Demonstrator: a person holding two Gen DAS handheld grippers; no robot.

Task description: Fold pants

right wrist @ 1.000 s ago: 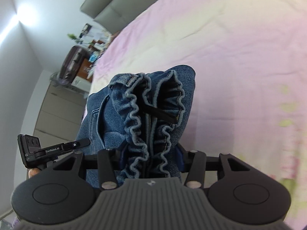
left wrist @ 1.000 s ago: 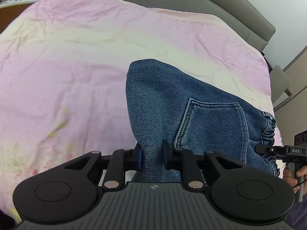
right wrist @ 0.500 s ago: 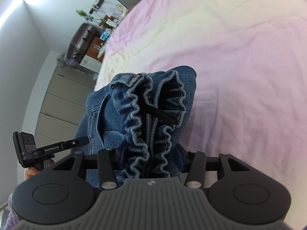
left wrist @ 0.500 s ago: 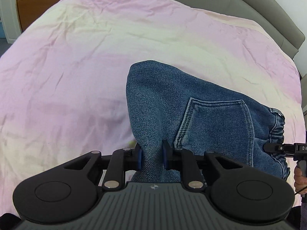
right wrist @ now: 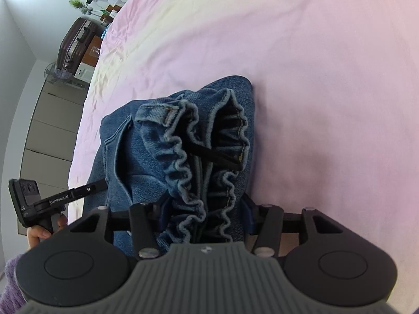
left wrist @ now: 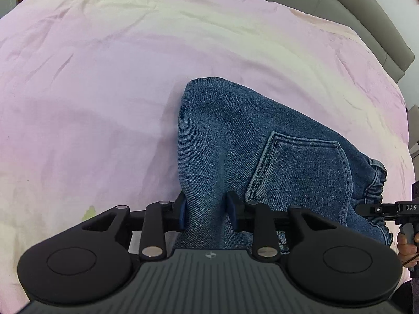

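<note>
Folded blue denim pants point(left wrist: 235, 130) lie on the pink bed sheet point(left wrist: 104, 78), back pocket point(left wrist: 301, 172) facing up. My left gripper point(left wrist: 207, 214) straddles the folded edge at the leg side. Its jaws are opening, and the denim between them looks slack. In the right wrist view the ruffled elastic waistband point(right wrist: 183, 141) of the pants point(right wrist: 117, 141) bunches between the pads of my right gripper point(right wrist: 204, 214). Those jaws are opening slightly, with the cloth still touching both pads. A hand point(right wrist: 39, 233) holds the other gripper's handle at the left edge.
The sheet point(right wrist: 314, 78) spreads wide around the pants. A grey headboard point(left wrist: 366, 21) runs along the far right. Off the bed stand a dark suitcase point(right wrist: 76, 41), a small fan point(right wrist: 56, 73), a cluttered desk with a plant point(right wrist: 78, 4) and pale cabinets point(right wrist: 44, 120).
Both grippers have sunk toward the bed with the pants, which now rest on the sheet. The left jaws have spread wider around the denim; the right jaws have widened slightly.
</note>
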